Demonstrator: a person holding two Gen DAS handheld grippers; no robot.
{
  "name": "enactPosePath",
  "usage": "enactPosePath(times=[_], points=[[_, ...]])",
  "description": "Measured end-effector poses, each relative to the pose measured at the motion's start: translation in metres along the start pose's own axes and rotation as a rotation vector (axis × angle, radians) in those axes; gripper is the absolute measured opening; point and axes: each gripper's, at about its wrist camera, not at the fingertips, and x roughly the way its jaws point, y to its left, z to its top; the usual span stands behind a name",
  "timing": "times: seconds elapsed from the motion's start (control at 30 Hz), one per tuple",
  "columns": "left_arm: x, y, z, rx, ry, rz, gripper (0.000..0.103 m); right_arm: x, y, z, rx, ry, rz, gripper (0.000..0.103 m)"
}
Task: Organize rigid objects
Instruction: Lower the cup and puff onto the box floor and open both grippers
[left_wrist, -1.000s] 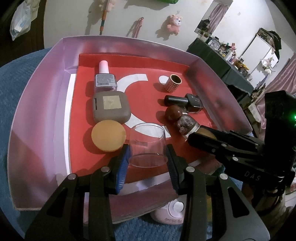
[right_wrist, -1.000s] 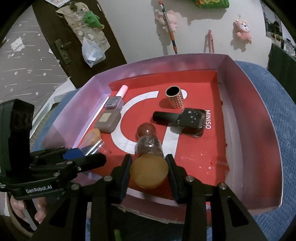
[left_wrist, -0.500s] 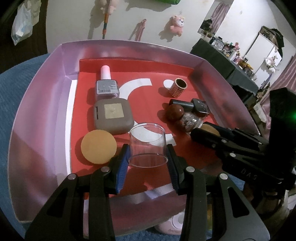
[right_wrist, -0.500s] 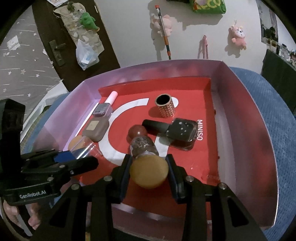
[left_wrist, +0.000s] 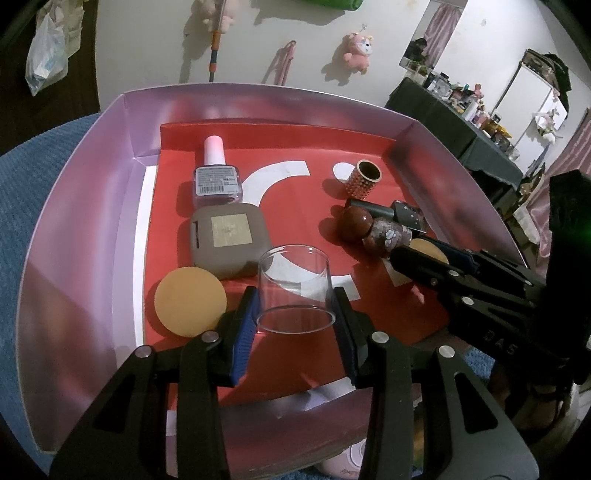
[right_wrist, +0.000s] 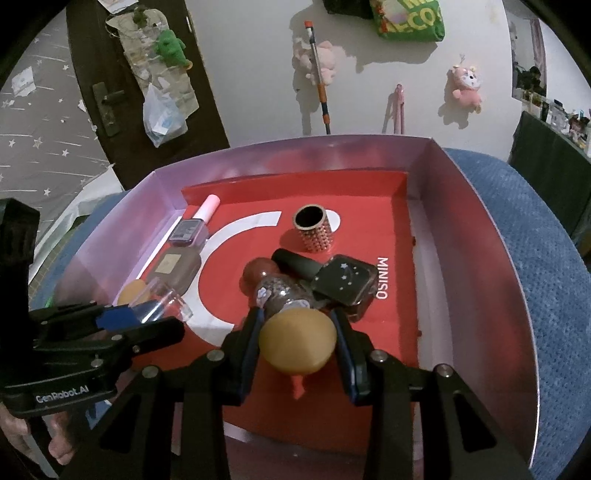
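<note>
two grippers reach into one shallow box (left_wrist: 74, 236) with pale purple walls and a red floor. the left gripper (left_wrist: 295, 317) is closed on a clear plastic cup (left_wrist: 295, 291), its blue pads pressing the cup's sides near the open rim, with the cup lying between the fingers and pointing away from them. just left of that gripper's left finger lies a round tan sponge (left_wrist: 190, 301) on the red floor, and just beyond the cup sits a brown square compact (left_wrist: 229, 242). farther ahead of the compact lies a bottle with a pink cap (left_wrist: 216, 173). the right gripper (right_wrist: 297, 341) is clamped narrow on a tan ball-shaped cap (right_wrist: 297, 341), which fills the gap between its fingers. right ahead of the cap, and touching it as far as can be seen, lies a speckled dark bottle with a red-brown round top (right_wrist: 273, 286). just to the right of that, ahead of the right finger, lies a black square bottle with stars (right_wrist: 341, 282), and beyond it stands a studded gold tube (right_wrist: 316, 232). the left gripper shows at the right gripper's left, side by side with it. the box sits on a blue cloth (right_wrist: 535, 258).
</note>
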Motion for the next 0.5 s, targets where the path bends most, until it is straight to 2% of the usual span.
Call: enactPosePath(times=[0.5], points=[[0.0000, 0.0002, 0.0004, -0.003, 0.000, -0.003, 0.038, 0.0026, 0.0011, -0.0016, 0.001, 0.013, -0.001, 0.040]])
